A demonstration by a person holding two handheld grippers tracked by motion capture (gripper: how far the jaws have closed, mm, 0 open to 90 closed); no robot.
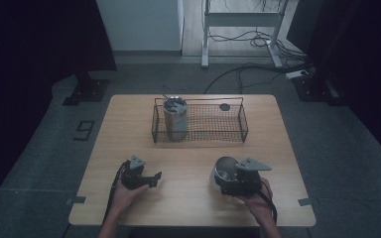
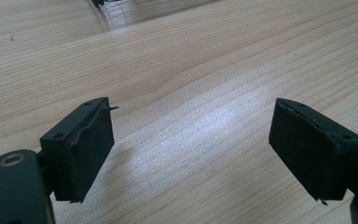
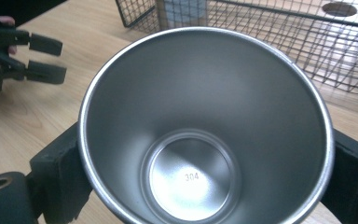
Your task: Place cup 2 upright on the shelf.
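Right gripper: jaws spread wide and clamped on a steel cup, one pad on each side of its wall, pressing the outside. The cup's mouth faces the gripper camera, bare inside, "304" stamped on the bottom. In the high view the same cup sits between the jaws of the right gripper, tipped, mouth turned up and away.

Left gripper: jaws wide open, nothing between them, bare wooden table below the pads. In the high view it hovers low, well apart from the cup.

Ahead of both jaws: one wire basket with a second cup upright in its left end.

Count: two cups, one basket, two grippers.
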